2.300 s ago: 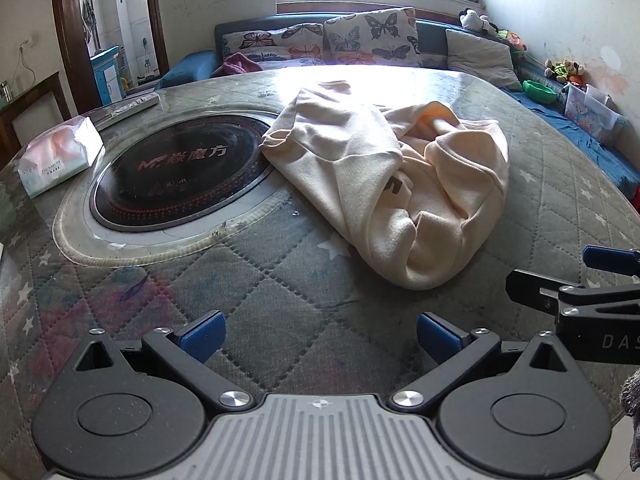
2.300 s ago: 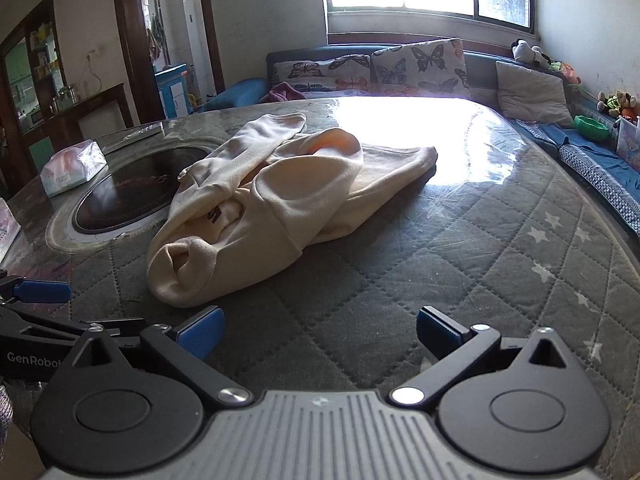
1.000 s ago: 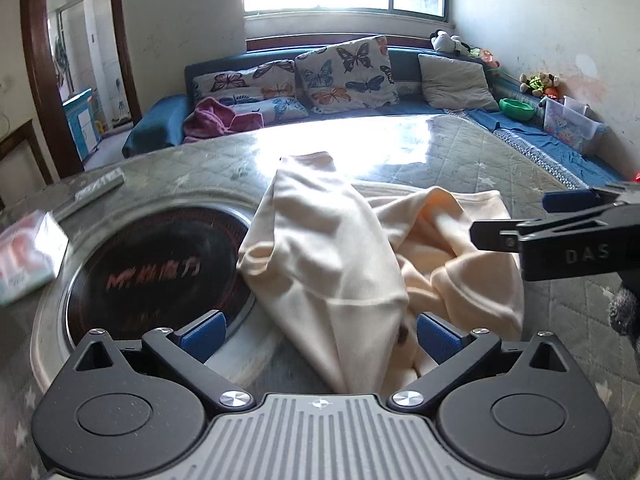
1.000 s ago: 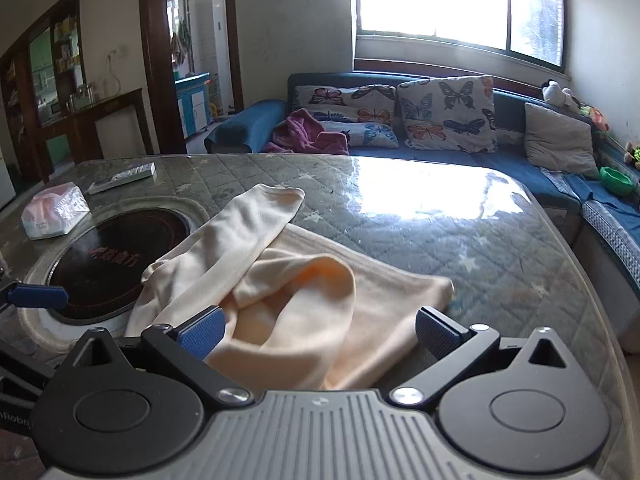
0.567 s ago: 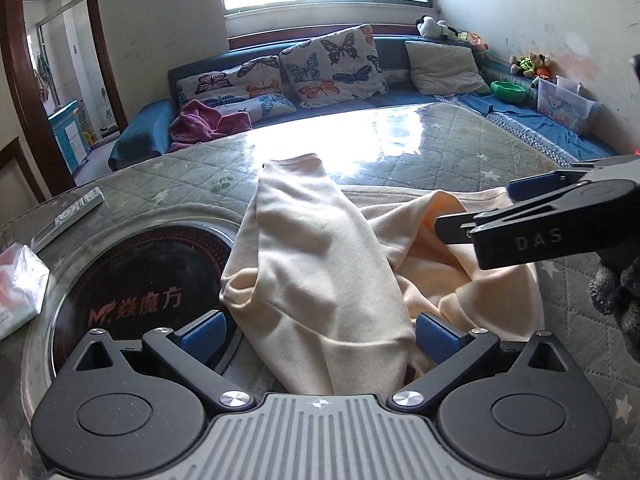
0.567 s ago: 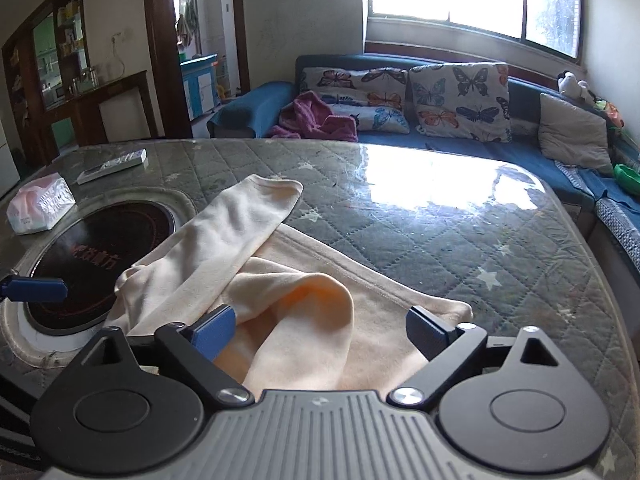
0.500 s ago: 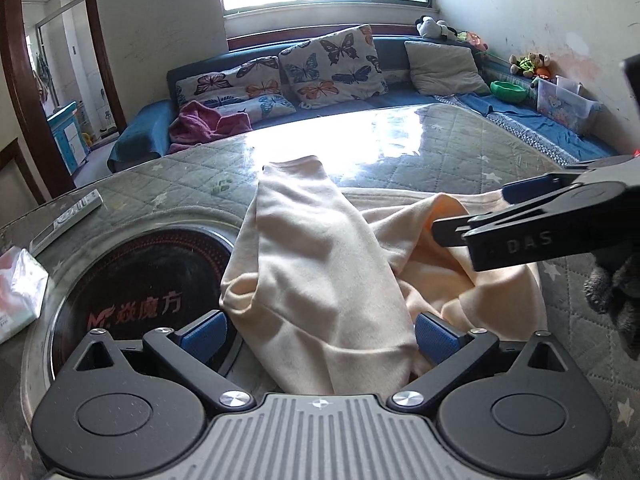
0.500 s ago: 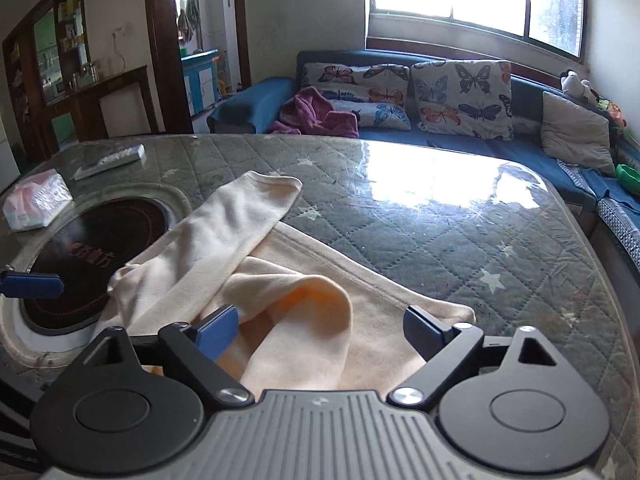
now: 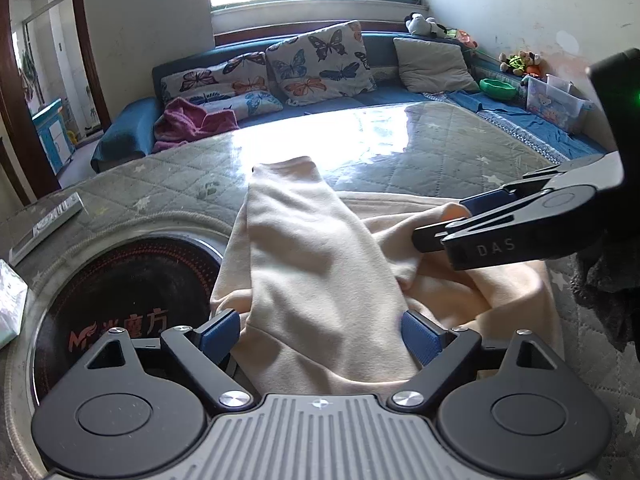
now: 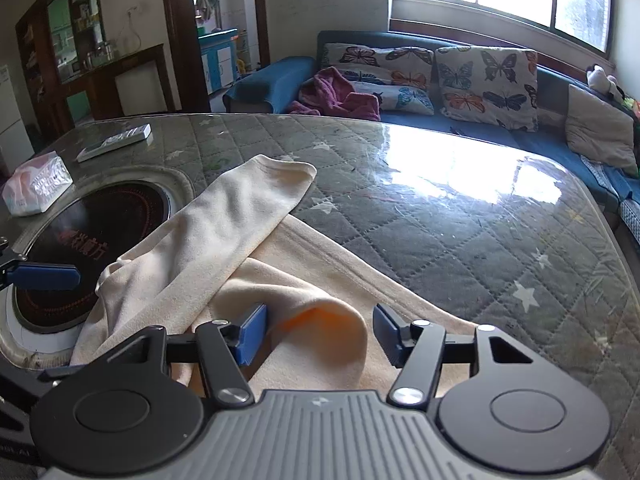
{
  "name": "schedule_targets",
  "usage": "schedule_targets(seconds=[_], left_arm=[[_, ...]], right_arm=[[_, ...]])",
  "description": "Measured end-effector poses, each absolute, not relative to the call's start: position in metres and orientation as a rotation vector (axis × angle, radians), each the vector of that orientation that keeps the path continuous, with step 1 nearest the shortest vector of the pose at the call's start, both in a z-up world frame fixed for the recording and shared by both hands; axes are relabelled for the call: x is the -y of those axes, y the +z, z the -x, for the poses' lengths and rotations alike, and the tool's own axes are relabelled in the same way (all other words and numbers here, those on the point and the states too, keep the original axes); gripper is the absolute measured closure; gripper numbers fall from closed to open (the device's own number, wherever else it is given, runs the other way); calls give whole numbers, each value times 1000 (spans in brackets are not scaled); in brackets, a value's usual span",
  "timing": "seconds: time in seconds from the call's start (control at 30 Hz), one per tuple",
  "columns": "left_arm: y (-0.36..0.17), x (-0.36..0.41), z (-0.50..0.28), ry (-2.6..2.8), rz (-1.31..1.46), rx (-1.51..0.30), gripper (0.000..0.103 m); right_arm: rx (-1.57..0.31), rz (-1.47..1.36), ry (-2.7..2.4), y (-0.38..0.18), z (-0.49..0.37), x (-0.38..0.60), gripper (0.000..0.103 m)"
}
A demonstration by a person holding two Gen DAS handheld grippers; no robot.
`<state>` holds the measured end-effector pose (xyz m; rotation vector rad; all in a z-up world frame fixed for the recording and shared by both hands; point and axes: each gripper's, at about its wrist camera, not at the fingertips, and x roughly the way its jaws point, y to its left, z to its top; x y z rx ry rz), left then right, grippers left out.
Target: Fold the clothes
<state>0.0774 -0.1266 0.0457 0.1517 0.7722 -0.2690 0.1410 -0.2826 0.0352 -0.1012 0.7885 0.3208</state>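
Because the crumpled cream fleece garment (image 9: pixel 320 264) is soft, light and limp, it will sag and drag wherever it is lifted, so a raised fold or a hem edge is the place to pinch it — never the flat middle. It lies heaped on the grey quilted surface (image 10: pixel 460 240), its near-left edge overlapping the round black glass cooktop (image 10: pixel 100 224) and one long sleeve reaching past the cooktop's far side. The left claw (image 9: pixel 320 332) stands wide, its jaws having just been narrowing, with the near sleeve end between the blue pads but not visibly pressed. The right claw (image 10: pixel 318 334), to the cooktop's right, has just been closing to about half width around a humped fold — the pads not yet biting it
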Motion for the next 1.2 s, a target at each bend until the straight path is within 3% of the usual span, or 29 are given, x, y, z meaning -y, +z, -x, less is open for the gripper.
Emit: schedule_targets(seconds=[0.07,0.3,0.37,0.7,0.93,1.0,1.07,1.17,1.2], left_arm=[[45,125,-80,-270,-143,-778,14],[49,128,-81,-291,-133,-764,14],[50,130,-83,-293,-130,-765,14],[61,153,-60,-427,-98,-719,16],[51,188,-16,-648,-133,-691,16],[46,195,-4,-695,-148,-697,16],[40,200,6,-727,-170,-706,16],[35,201,16,-754,-196,-708,16],[33,201,18,-760,-198,-711,16]], right_arm=[[-790,116,321,34,-143,281,44],[-785,73,374,35,-141,287,89],[-760,68,365,40,-137,290,93],[-573,19,165,78,-65,345,95],[-607,-58,11,70,9,392,94],[-680,-90,-62,52,33,407,84],[-723,-105,-103,42,45,415,83],[-758,-148,-175,26,73,432,66],[-751,-146,-180,27,76,434,65]])
